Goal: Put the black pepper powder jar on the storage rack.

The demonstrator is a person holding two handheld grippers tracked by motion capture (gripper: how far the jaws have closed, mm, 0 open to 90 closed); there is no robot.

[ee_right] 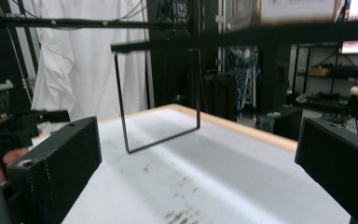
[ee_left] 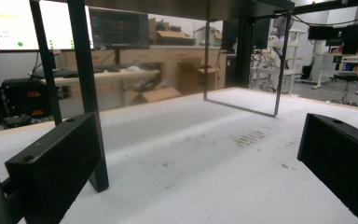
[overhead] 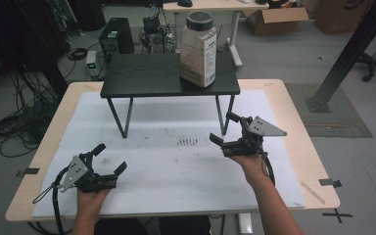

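A tall clear jar (overhead: pixel 199 48) with a dark lid and a white label stands upright on the right end of a low black shelf (overhead: pixel 147 78) at the back of the table; its base edge (ee_right: pixel 298 9) shows at the top of the right gripper view. My left gripper (overhead: pixel 111 158) hovers open over the white mat near the front left, empty, its jaws wide apart in the left gripper view (ee_left: pixel 200 163). My right gripper (overhead: pixel 223 128) is open and empty too, held in front of the shelf's right leg (overhead: pixel 223 115).
The white mat (overhead: pixel 176 166) covers the wooden table and carries dark scuff marks (overhead: pixel 187 142) in its middle. The shelf's thin metal legs (ee_left: pixel 86 88) stand on the mat. Beyond the table lie cables, a computer tower (overhead: pixel 116 36) and cardboard boxes (overhead: pixel 274 19).
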